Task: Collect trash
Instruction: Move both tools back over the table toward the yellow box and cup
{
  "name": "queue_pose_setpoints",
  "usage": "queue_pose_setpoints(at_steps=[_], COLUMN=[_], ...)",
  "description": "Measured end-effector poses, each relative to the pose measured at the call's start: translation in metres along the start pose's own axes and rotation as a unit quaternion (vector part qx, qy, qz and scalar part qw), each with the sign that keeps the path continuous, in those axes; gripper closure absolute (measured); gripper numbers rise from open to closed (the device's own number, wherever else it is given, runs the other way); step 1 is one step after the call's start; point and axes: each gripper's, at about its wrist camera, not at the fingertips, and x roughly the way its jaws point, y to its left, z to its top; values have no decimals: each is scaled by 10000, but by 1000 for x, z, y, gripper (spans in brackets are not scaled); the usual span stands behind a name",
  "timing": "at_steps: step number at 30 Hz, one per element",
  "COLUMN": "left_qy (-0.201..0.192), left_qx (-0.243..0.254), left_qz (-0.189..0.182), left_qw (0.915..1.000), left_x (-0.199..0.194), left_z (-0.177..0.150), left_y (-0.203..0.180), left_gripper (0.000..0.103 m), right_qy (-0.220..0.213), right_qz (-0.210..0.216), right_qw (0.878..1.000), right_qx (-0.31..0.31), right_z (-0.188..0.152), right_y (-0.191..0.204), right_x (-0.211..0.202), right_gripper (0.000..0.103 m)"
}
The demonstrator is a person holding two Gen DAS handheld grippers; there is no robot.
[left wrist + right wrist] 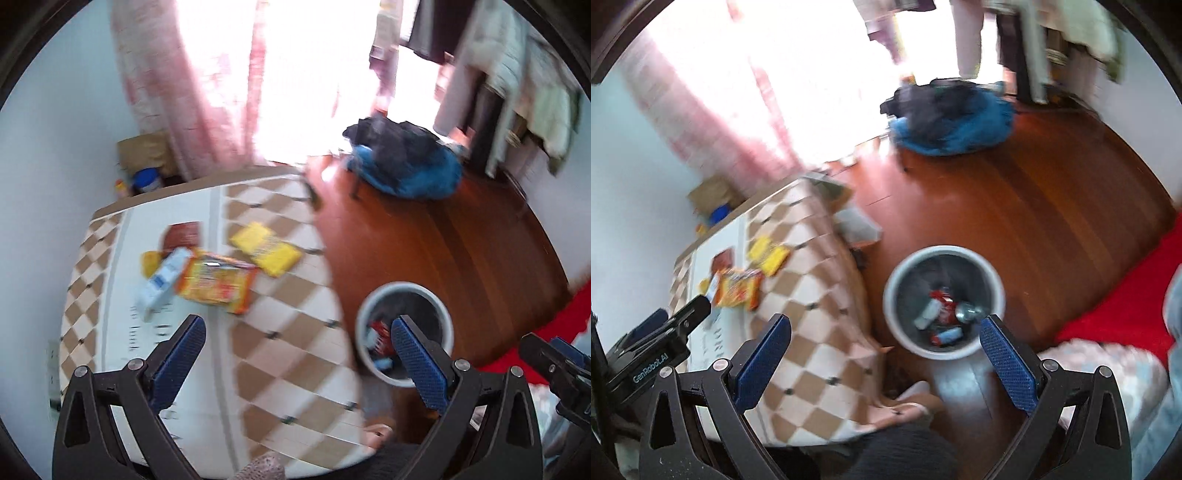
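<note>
Grippers both hang wide open and hold nothing — the left gripper (297, 350) above the table edge, the right gripper (886, 350) above the rim of the grey wastebasket (991, 280) on the wooden floor (1015, 206). Inside the bin lie red wrappers (942, 301) and a crushed can (967, 310). On the checked tablecloth (295, 295) remain an orange snack bag (218, 282), a yellow packet (266, 249) and a white-and-blue carton (164, 278) — carton and bag touching.
</note>
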Motion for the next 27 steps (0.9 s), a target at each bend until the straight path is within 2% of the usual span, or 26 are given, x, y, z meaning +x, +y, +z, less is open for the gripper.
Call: queue_pose_setpoints(at_steps=[3, 6, 9, 13, 17, 19, 22, 23, 24, 25, 27], left_qy=[69, 179, 431, 871, 1126, 1212, 1326, 1350, 1355, 1344, 1288], left_qx=[-306, -745, -968, -1287, -1431, -1454, -1432, -1416, -1390, -1360, -1308], left_qz=[357, 854, 1497, 1996, 2164, 2146, 2102, 2076, 2060, 2032, 1995], left_qw=[9989, 9934, 9830, 9675, 9592, 9582, 9580, 9584, 9591, 9603, 9625], left_x=[16, 43, 79, 127, 152, 162, 171, 174, 174, 174, 168], left_z=[-1, -7, -20, -37, -37, -34, -28, -25, -24, -22, -20], left_y=[47, 99, 140, 181, 199, 202, 204, 203, 204, 205, 206], left_gripper=[0, 0, 0, 0, 0, 0, 0, 0, 0, 0, 0], right_qy=[285, 636, 955, 1242, 1451, 1504, 1639, 1565, 1533, 1494, 1437], right_qz=[140, 273, 200, -126, -383, -437, -470, -433, -423, -403, -364], right_qw=[9982, 9936, 9884, 9785, 9671, 9630, 9575, 9587, 9582, 9583, 9592], right_qx=[-518, -889, -1161, -1640, -2054, -2193, -2324, -2336, -2378, -2401, -2406], right_z=[13, 24, 36, 50, 62, 65, 67, 69, 69, 70, 69], right_y=[54, 102, 140, 183, 207, 215, 224, 226, 228, 229, 231], right_x=[40, 91, 153, 229, 278, 294, 312, 312, 311, 309, 301], right_gripper=[0, 0, 0, 1, 3, 12, 15, 17, 21, 35, 36])
